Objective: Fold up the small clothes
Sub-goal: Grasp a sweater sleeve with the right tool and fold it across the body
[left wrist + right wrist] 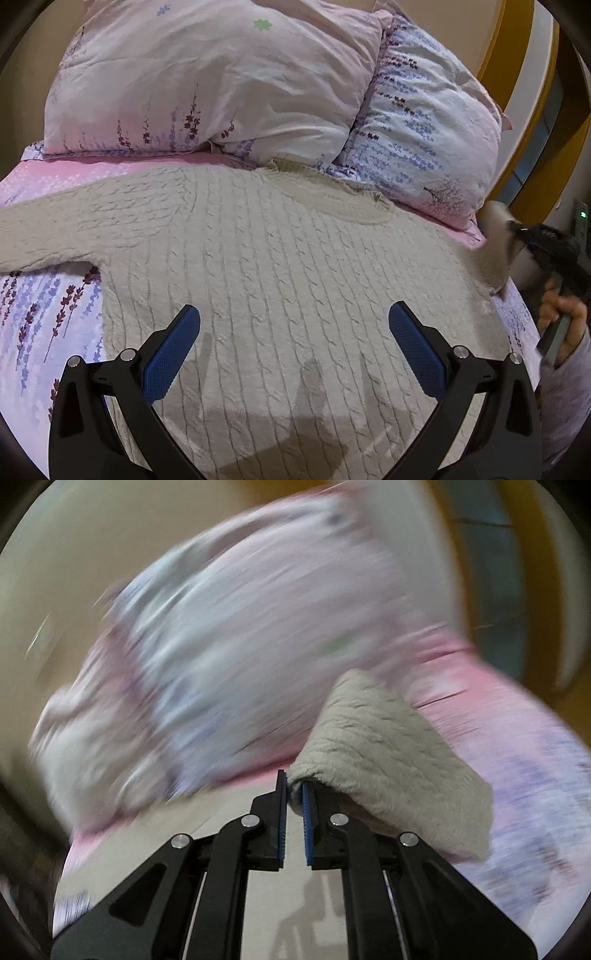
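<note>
A beige cable-knit sweater point(277, 266) lies flat on the bed, one sleeve point(55, 232) stretched out to the left. My left gripper point(293, 317) is open and empty, hovering over the sweater's body. My right gripper point(294, 781) is shut on the other sleeve point(384, 746), which drapes over its right finger and is lifted off the bed. In the left wrist view the right gripper point(517, 230) shows at the far right edge with the raised sleeve point(495, 243). The right wrist view is blurred by motion.
Two floral pillows point(207, 81) point(424, 122) stand at the head of the bed behind the sweater. A pink and lavender floral sheet point(48, 314) covers the bed. A yellow-framed wall point(517, 74) is at the right.
</note>
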`<action>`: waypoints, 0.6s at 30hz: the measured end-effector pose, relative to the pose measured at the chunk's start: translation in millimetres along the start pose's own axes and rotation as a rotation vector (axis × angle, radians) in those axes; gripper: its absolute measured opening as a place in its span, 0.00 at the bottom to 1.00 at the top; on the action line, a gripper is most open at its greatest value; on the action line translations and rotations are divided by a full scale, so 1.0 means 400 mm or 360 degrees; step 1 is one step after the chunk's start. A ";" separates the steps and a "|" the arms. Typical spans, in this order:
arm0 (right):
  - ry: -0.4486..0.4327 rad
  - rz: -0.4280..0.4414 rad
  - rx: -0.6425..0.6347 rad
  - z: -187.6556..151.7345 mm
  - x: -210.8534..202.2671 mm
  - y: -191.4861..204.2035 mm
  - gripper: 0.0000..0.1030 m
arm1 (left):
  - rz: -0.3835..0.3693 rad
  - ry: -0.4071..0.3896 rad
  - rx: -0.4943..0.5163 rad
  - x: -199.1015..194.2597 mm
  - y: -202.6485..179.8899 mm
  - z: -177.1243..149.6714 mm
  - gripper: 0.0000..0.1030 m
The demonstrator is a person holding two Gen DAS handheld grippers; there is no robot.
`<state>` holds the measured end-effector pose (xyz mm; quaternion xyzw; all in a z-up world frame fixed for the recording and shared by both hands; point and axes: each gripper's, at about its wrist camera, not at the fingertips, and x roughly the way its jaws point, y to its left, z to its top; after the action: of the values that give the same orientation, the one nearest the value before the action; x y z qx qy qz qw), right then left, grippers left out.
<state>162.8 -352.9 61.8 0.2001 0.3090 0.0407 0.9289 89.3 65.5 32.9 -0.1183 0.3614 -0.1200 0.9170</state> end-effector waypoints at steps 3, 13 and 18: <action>0.0270 0.0131 -0.0168 -0.087 0.099 0.108 0.07 | 0.0004 -0.0030 -0.0001 -0.013 0.008 0.001 0.99; 0.0388 0.0161 0.0245 -0.118 0.137 0.004 0.49 | -0.0076 -0.0068 -0.0037 -0.028 0.067 0.019 0.99; 0.0261 -0.0027 0.0500 -0.064 0.116 -0.131 0.36 | -0.0181 -0.0071 -0.0057 -0.020 0.088 0.055 0.99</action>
<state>182.5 -382.8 -3.5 0.3361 0.3879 0.0003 0.8582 103.5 103.9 43.1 -0.1578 0.3356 -0.1627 0.9143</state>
